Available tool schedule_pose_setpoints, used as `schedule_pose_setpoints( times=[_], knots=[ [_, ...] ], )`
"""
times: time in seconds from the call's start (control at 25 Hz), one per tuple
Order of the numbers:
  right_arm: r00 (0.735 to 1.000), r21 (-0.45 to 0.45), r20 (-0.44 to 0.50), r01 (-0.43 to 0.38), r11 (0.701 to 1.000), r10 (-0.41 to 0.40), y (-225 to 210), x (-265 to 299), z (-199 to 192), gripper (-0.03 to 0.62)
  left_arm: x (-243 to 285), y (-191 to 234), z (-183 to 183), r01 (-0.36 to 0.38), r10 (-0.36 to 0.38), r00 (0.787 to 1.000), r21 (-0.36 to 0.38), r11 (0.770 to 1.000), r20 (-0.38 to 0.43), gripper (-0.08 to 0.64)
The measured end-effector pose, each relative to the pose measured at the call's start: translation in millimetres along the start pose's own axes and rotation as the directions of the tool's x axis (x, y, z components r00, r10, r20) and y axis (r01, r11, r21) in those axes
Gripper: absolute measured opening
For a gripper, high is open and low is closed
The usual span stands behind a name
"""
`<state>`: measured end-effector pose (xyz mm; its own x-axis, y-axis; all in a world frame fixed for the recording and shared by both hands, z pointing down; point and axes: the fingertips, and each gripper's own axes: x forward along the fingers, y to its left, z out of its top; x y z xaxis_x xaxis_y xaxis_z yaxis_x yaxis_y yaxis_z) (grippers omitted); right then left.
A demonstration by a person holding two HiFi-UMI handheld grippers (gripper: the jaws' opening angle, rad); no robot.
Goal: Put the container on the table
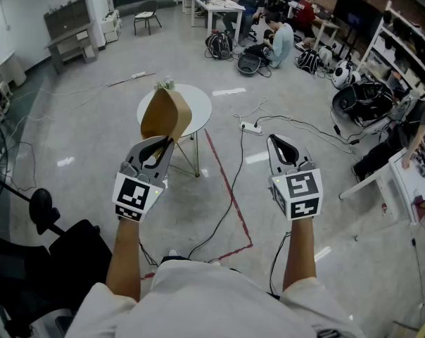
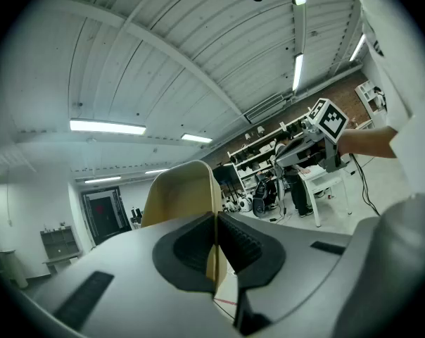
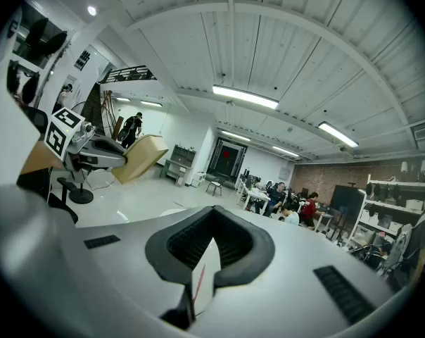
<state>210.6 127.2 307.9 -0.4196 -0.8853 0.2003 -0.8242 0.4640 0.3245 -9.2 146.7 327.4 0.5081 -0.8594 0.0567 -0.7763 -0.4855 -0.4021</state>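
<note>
The container (image 1: 165,115) is a tan, rounded shell-like tray held upright in the air, in front of the small round white table (image 1: 198,104) in the head view. My left gripper (image 1: 169,141) is shut on its lower edge. In the left gripper view the container's thin wall (image 2: 181,196) stands pinched between the jaws of my left gripper (image 2: 216,224). My right gripper (image 1: 274,139) hovers to the right, shut and holding nothing. The right gripper view shows the container (image 3: 142,157) off to the left, carried by the left gripper (image 3: 121,162).
A small pale object (image 1: 167,84) lies at the table's far rim. A red tape line (image 1: 230,189) and cables run across the floor beside a power strip (image 1: 251,127). A black chair (image 1: 43,210) stands at lower left. People sit at the back (image 1: 279,37); a white desk (image 1: 402,182) is at right.
</note>
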Motion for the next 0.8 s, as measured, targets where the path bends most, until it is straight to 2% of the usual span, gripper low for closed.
schedule_pose_setpoints(
  times=[0.16, 0.32, 0.44, 0.64, 0.8],
  knots=[
    [1.0, 0.001, 0.001, -0.013, 1.0, 0.013, -4, 2, -5, 0.011, 4, -3, 2, -0.005, 0.005, 1.0, 0.01, 1.0, -0.011, 0.029],
    [0.999, 0.062, 0.041, -0.01, 0.998, 0.008, -9, 13, -1, 0.014, 3, 4, -1, -0.014, 0.015, 0.999, 0.019, 1.0, -0.028, 0.029],
    [0.997, 0.095, 0.062, -0.044, 0.994, 0.038, -9, 27, -1, 0.014, 6, 14, -6, -0.03, 0.031, 0.999, 0.018, 0.999, -0.044, 0.029],
    [0.991, 0.139, 0.088, -0.109, 0.984, 0.097, -4, 64, -2, 0.012, 21, 35, -27, -0.043, 0.043, 0.997, 0.006, 0.999, -0.063, 0.029],
    [0.991, 0.137, 0.072, -0.119, 0.983, 0.11, -3, 110, -4, 0.012, 47, 67, -52, -0.046, 0.046, 0.997, -0.006, 0.999, -0.066, 0.029]
  ],
)
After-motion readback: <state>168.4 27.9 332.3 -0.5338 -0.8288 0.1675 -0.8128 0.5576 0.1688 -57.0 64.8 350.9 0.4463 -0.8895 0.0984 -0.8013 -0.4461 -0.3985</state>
